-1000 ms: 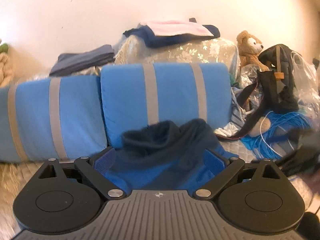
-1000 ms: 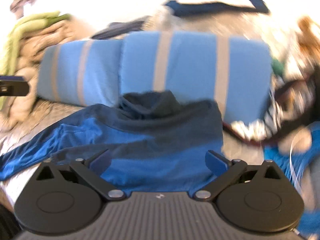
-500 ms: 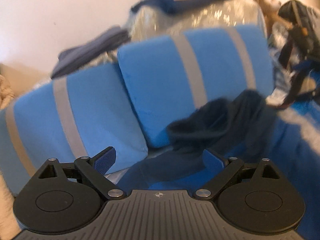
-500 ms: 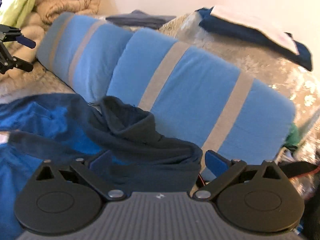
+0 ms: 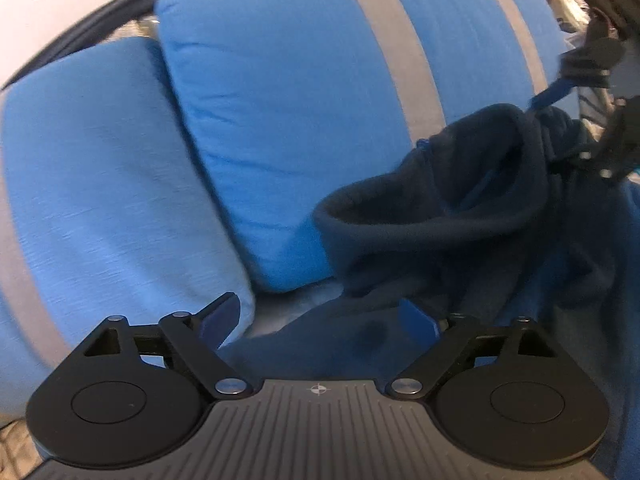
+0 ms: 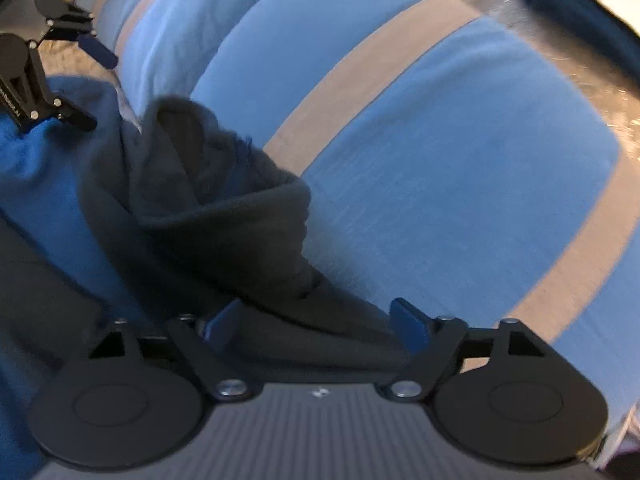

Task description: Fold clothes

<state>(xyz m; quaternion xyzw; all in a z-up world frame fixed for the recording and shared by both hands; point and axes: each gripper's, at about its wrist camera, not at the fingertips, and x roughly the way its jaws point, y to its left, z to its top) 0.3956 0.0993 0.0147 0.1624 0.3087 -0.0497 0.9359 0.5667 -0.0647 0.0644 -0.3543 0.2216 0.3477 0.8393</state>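
The hoodie (image 6: 224,216) runs off the frame's left edge, and the clutter (image 5: 600,8) behind, perhaps bags, is blurred.

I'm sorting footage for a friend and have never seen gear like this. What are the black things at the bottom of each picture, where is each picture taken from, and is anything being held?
No robot here: a person holds a two-finger gripper in each hand, each with a camera looking along its fingers. So one picture is the left wrist view, the other the right.

The black plates at the bottom belong to the tool itself. The left gripper and the right gripper are both open, with blue pads spread, holding nothing. Each also shows in the other's view.

Between them lies a dark navy and blue hooded garment, its hood bunched against two blue pillows with grey stripes. Both grippers sit low over its fabric, one at each side of the hood.
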